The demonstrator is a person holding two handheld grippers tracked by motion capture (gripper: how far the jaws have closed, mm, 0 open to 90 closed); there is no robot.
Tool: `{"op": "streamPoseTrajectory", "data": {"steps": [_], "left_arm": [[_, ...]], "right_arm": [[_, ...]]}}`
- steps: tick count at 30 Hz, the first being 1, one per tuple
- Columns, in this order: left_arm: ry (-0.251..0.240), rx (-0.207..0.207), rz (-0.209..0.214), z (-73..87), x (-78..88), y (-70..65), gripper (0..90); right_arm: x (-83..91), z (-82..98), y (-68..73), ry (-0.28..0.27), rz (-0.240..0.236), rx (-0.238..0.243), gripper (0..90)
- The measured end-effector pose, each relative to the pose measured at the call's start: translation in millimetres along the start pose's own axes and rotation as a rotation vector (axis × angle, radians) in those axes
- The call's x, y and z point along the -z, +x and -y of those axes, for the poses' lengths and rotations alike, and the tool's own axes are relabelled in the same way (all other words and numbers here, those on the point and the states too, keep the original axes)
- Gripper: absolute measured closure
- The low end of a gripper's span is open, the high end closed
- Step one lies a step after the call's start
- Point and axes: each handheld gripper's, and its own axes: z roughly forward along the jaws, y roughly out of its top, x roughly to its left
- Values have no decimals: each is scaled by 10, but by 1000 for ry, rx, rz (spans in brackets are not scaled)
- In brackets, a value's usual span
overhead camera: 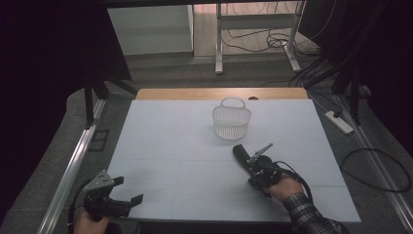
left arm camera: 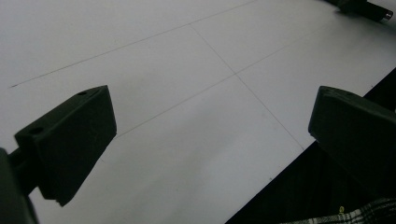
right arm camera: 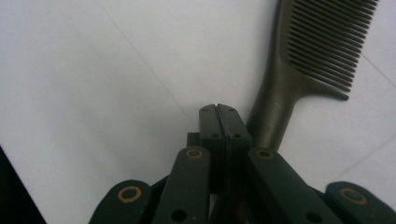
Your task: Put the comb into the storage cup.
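A dark comb [right arm camera: 299, 70] lies flat on the white mat, teeth at the far end, its handle running down beside my right gripper [right arm camera: 218, 112]. That gripper's jaws are pressed together with nothing between them, and the handle passes just to their right. From above, the comb [overhead camera: 238, 153] lies in front of a white mesh basket [overhead camera: 231, 120], with the right gripper [overhead camera: 249, 165] at its near end. My left gripper [overhead camera: 129, 190] rests at the mat's near left corner, its jaws wide apart and empty [left arm camera: 212, 100].
The white mat [overhead camera: 170, 146] covers a wooden table whose far edge shows behind the basket. The mat's front edge [left arm camera: 280, 163] runs just below the left gripper. A metal rail [overhead camera: 73, 170] lines the left side; cables and a power strip [overhead camera: 339, 122] lie on the floor at right.
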Motion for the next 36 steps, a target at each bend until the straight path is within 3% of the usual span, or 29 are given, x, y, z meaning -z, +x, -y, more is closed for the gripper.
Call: {"op": "streamPoseTrajectory", "data": {"steps": [13,22,27,36], "left_arm": [[0,1,0,0,-1,1,10],[-1,1,0,0,1,1,10],[0,2,0,-1,-1,1,10],[1,2,0,-1,-1,1,10]], "right_arm": [[63,83,-224,-2,52,-54,894],[86,80,-193,-11,47,-48,875],[175,60,-101,-59,40,-29,822],[237,24,-36,-97,89,-18,600]]}}
